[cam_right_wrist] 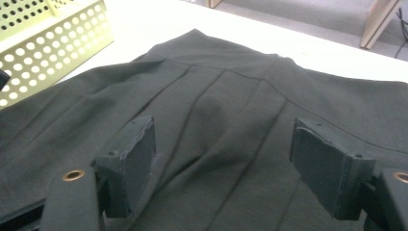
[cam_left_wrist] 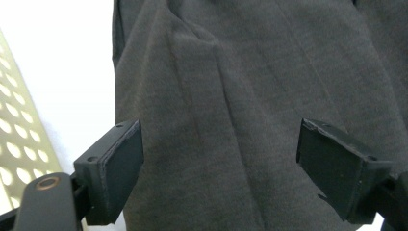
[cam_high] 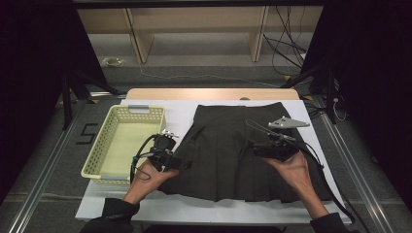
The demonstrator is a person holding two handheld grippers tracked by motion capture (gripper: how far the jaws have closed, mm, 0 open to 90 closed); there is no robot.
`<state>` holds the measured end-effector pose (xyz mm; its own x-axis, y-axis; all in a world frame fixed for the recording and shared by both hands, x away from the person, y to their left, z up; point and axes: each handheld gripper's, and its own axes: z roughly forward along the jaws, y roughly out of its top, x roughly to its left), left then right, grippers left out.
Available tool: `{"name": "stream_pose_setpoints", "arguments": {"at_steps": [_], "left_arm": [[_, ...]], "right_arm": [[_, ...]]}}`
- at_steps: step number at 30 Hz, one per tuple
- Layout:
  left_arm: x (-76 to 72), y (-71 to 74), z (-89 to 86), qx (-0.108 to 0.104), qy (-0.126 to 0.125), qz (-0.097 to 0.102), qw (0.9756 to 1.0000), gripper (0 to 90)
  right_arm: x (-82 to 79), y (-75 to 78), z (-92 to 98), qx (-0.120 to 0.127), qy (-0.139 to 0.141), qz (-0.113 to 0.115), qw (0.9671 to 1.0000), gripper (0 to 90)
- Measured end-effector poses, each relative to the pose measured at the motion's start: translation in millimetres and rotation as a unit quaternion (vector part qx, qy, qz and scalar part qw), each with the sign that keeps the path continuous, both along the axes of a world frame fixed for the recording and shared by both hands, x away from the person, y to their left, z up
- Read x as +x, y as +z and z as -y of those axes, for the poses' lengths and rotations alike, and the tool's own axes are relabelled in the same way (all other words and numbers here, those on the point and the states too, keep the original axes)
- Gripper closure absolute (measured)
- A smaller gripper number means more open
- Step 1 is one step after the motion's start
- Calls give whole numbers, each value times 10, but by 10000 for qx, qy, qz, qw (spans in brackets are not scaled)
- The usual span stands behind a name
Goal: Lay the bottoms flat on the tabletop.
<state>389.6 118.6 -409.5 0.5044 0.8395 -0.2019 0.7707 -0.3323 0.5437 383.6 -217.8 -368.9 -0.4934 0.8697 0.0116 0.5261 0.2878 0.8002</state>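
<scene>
Skirt count is one: a dark pleated piece spread flat on the white sheet, waistband toward the far edge, hem toward the near edge, filling the middle and right of the sheet. Basket count is also one, pale yellow with perforated walls, and it stands on the left part of the sheet, just beside the skirt's left side. Two grippers are in use, one in each hand. The left gripper sits over the skirt's left edge near the hem, and in its own view the jaws stand well apart above the cloth with only fabric showing between them, nothing clamped. The right gripper hovers over the skirt's right half; in its own view its jaws are likewise wide apart over the pleats, gripping nothing. The sheet covers a table whose light wooden top shows as a strip along the far edge. Beyond it lies grey flooring with wooden legs of a frame, loose cables at the far right, and dark drapes to both sides. Metal rails run along the floor to the left and right of the table.
</scene>
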Motion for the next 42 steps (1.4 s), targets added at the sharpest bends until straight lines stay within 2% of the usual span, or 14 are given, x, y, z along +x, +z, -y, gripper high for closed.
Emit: {"name": "stream_pose_setpoints", "arguments": {"at_steps": [10,23,31,34,37,42], "left_arm": [[-18,-42,6,38,82,-214,9997,155],[-44,-92,-8,73,146,-404,9991,153],[-55,-129,-6,193,205,-493,9984,152],[-59,-166,12,297,200,-525,9980,152],[-56,-191,25,410,221,-519,9976,151],[-71,-210,71,488,256,-547,9970,153]], "right_arm": [[56,-14,-178,22,178,-105,9998,247],[254,-43,-383,9,296,-347,9990,238],[366,-30,-511,-6,377,-372,9986,236],[399,-19,-541,66,422,-381,9984,238],[430,-23,-568,31,444,-387,9983,240],[457,-37,-632,63,522,-403,9978,244]]}}
